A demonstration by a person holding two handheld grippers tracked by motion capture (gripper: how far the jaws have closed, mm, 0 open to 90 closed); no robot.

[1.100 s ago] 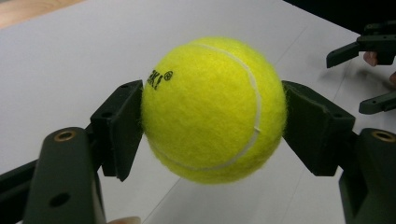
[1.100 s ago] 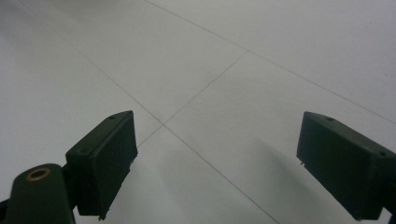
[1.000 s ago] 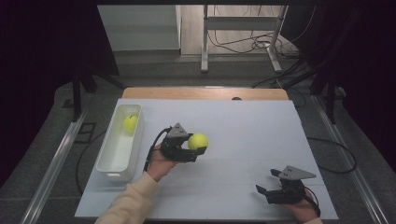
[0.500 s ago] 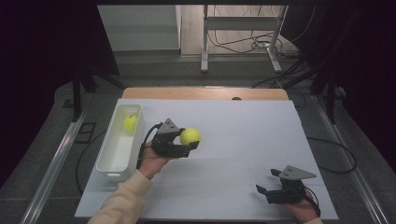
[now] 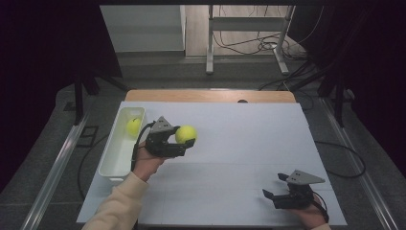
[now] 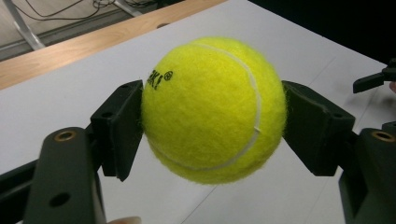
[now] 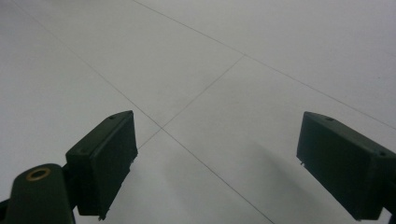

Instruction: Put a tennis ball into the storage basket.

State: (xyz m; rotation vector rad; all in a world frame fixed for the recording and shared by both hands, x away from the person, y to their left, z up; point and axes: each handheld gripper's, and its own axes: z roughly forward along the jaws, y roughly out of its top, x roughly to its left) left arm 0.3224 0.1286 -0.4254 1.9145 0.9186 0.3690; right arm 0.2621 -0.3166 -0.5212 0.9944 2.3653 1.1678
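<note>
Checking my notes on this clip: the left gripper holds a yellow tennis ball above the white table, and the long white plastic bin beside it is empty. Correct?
Not quite: the long white plastic bin is not empty. The high view shows a second yellow ball in its far end. The left gripper does hold a yellow tennis ball above the white table.

I have a ball (image 5: pixel 186 134) sitting between the fingers (image 6: pixel 119 126) of my left gripper (image 5: pixel 184 143), touching both, with the bench (image 5: pixel 239 143) below it. Just to the left of those fingers, along the bench's left edge, lies a tray (image 5: pixel 111 158); a second ball (image 5: pixel 133 125) rests in its far end, behind and left of the fingers. My right gripper (image 5: pixel 274 188) is well apart, near the bench's near right corner, its fingers (image 7: pixel 105 158) spread wide with bare bench between and ahead of them.
</note>
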